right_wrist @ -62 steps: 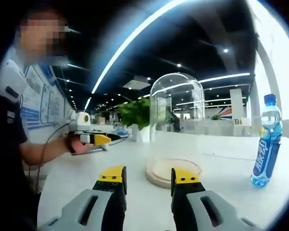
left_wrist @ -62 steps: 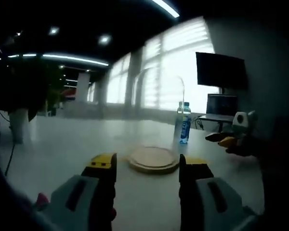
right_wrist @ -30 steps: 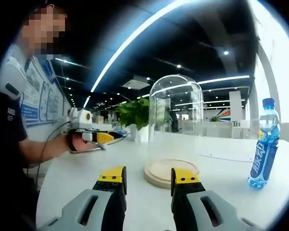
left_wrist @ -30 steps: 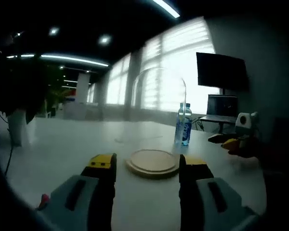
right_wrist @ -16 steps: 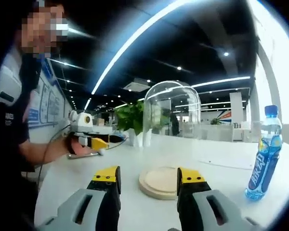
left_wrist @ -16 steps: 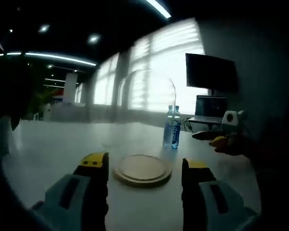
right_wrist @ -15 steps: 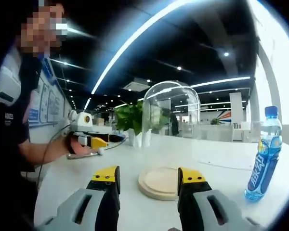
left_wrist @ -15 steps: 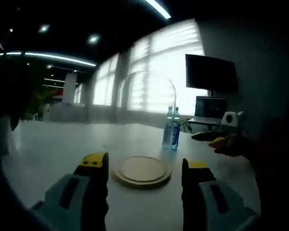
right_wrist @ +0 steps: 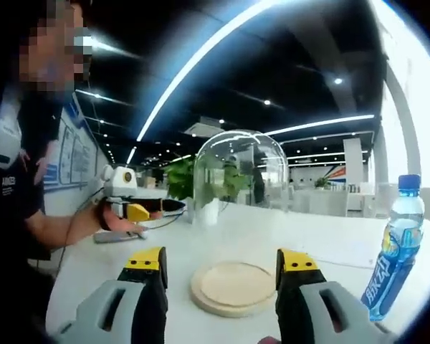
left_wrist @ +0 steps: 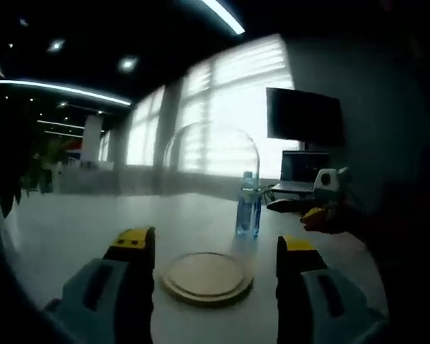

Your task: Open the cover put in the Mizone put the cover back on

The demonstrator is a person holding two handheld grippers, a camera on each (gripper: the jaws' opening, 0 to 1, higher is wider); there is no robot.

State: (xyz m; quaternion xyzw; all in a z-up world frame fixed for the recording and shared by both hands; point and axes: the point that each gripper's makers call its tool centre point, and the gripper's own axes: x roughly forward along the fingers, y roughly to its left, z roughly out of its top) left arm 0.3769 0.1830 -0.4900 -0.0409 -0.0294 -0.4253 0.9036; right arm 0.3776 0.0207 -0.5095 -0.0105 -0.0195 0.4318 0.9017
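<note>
Two items govern the handling: the glass dome cover (right_wrist: 238, 179) and the Mizone bottle (right_wrist: 392, 258). The cover appears to be thin, rigid, clear glass. Treat it as fragile, smooth and likely slippery; no knob can be made out on its crown, so the probable hold is across opposite walls low down, with light pressure. The bottle is a filled plastic drink bottle with a blue cap: moderately heavy, slightly yielding, best gripped round the body below the shoulder.

Position: the cover sits over the round wooden base (right_wrist: 233, 287) on the white table (right_wrist: 330, 251). In both views the dome reads faintly and seems offset toward the far side of the base; whether its rim seats fully on the wood cannot be determined through the lens distortion. The bottle stands upright on the table, apart from the base.

Tool state: the right gripper (right_wrist: 223, 265) has its jaws spread wide and empty, bracketing the base. The left gripper (left_wrist: 212, 245) is likewise spread and empty, bracketing the same base (left_wrist: 206, 277).

View differences: the right gripper view shows the cover's outline clearly, a potted plant (right_wrist: 180, 180) behind it, and the person's hand (right_wrist: 115, 218) carrying the left gripper. The left gripper view shows the cover (left_wrist: 210, 163) against bright windows, the bottle (left_wrist: 248, 206) beyond the base, and a monitor (left_wrist: 304, 116) behind.
</note>
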